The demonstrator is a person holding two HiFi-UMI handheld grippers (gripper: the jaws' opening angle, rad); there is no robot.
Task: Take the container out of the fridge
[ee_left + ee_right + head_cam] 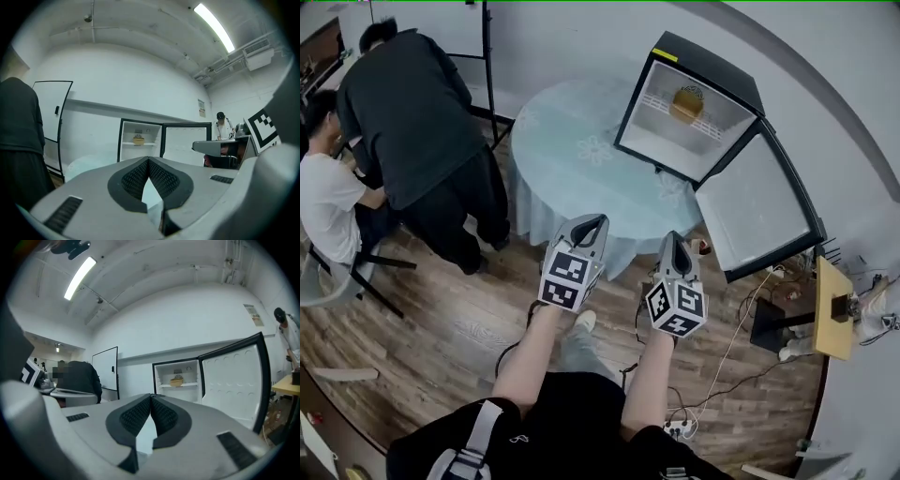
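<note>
Fridge: a small black fridge stands on the far right part of the round desk, its white inside turned toward the claws.
Door: the door is swung fully open to the right, and its outer edge reaches past the desk's rim.
Container: a yellow container sits on the upper shelf inside the fridge, toward the back. It is well apart from both claws, and both gripper views show it beyond the jaw tips.
Desk edge: the pale blue cloth hangs down over the near rim. The left part of the desktop is bare.
Open room: wood floor lies between the wearer and the desk. A standing person in a dark top and a seated person in a white shirt are near the desk's left side, and cables trail on the floor at the right.
Left claw: the left claw is closed, pads meeting at the tips with nothing between, and the tip is at the cloth's near edge.
Right claw: the right claw is closed the same way and holds nothing, just below the door's lower corner.
Arms: both bare forearms reach forward side by side, with the claws pointing at the desk.
</note>
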